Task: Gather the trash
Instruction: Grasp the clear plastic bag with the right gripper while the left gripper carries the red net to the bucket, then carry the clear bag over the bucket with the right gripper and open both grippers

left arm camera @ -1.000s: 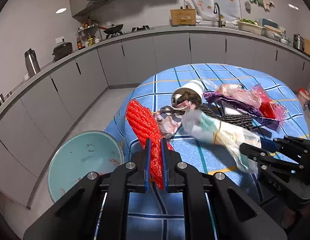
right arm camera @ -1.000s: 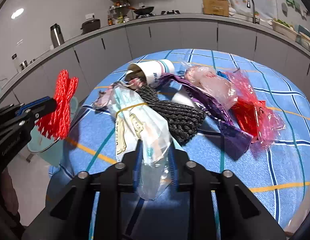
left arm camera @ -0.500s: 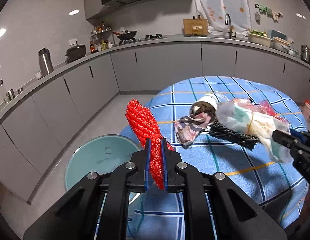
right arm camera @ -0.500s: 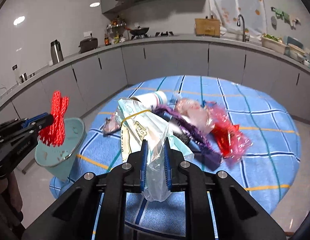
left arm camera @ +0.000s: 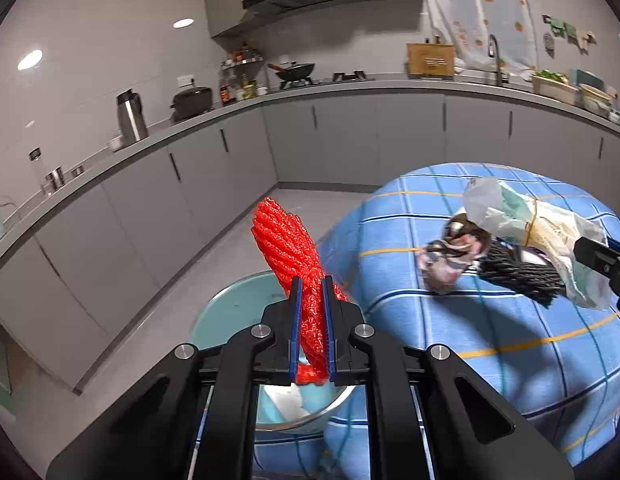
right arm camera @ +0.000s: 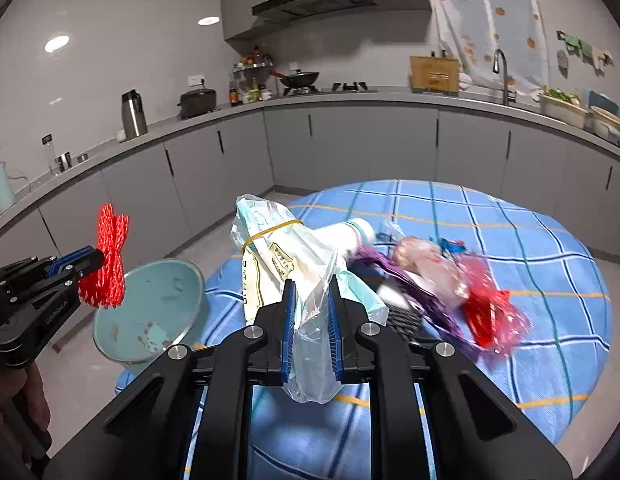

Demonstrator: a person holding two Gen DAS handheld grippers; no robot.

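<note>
Through your left wrist view, your left gripper [left arm camera: 310, 320] is clenched on the red foam-mesh fruit sleeve [left arm camera: 288, 240], whose long axis runs up and away past the fingertips, leaning a touch left. Directly below and beyond those fingertips sits the pale teal round bin [left arm camera: 230, 308], on the floor beside the blue checked tablecloth [left arm camera: 490, 360], so I'd judge your left hand is the one nearer the drop. Switch to the right wrist view: your right gripper [right arm camera: 312, 320] is clamped on the clear plastic bag bound with a yellow rubber band [right arm camera: 278, 248], which stands up ahead of the fingers with its tail hanging under them. Here the bin [right arm camera: 150, 304] lies well off to the left of the fingertips, with the left gripper [right arm camera: 90, 264] and its red mesh [right arm camera: 108, 256] between, above the near rim. More wrappers remain on the cloth to the right of the fingers.
</note>
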